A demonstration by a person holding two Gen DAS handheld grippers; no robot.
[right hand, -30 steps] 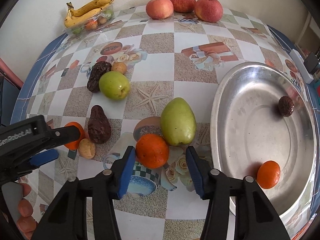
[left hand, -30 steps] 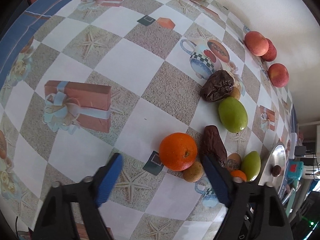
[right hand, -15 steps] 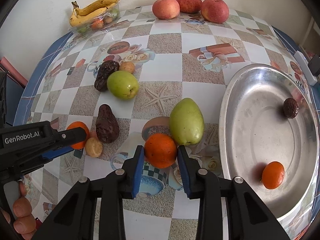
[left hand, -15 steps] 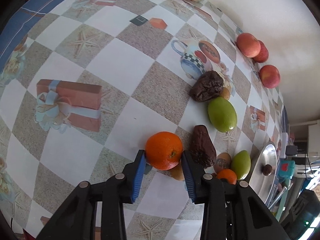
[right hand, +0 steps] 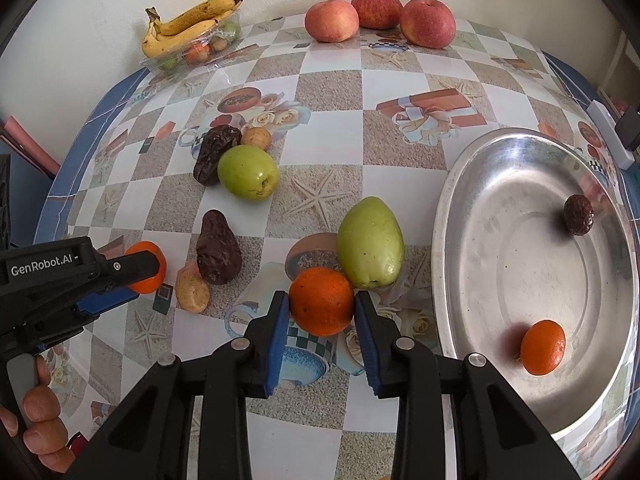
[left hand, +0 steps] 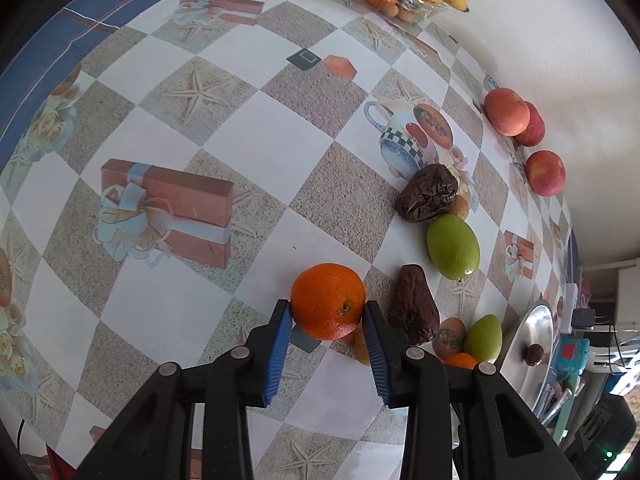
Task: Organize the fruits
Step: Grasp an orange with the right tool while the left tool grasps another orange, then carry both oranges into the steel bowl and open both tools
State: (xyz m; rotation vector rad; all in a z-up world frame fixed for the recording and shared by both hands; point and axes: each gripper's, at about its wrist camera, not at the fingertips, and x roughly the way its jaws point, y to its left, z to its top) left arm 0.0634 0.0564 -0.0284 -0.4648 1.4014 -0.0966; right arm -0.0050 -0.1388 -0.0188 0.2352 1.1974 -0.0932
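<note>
Left hand-held gripper [left hand: 326, 314]: blue pads clamped on an orange [left hand: 328, 301], one pad on each side. This orange sits toward the left edge of the table [right hand: 332, 120]; whether it is lifted off the cloth cannot be told. Just right of it lie a small tan fruit [right hand: 193, 291] and a dark wrinkled fruit [right hand: 218, 248].

Farther back, a second dark fruit [right hand: 214, 154] touches a round green fruit [right hand: 248, 172], with a small tan ball [right hand: 256, 138] behind them.

Right hand-held gripper [right hand: 320, 312]: pads closed against a second orange [right hand: 322, 300] near the table's front edge. This orange touches a long green fruit [right hand: 370, 242] behind it.

Back edge: bananas [right hand: 188, 24] on a clear tray at the left corner, three apples [right hand: 380, 16] mid-edge.

Right side: metal bowl [right hand: 452, 220] holding a small orange [right hand: 543, 347] near the front and a dark round fruit [right hand: 578, 214] farther back, well apart.
</note>
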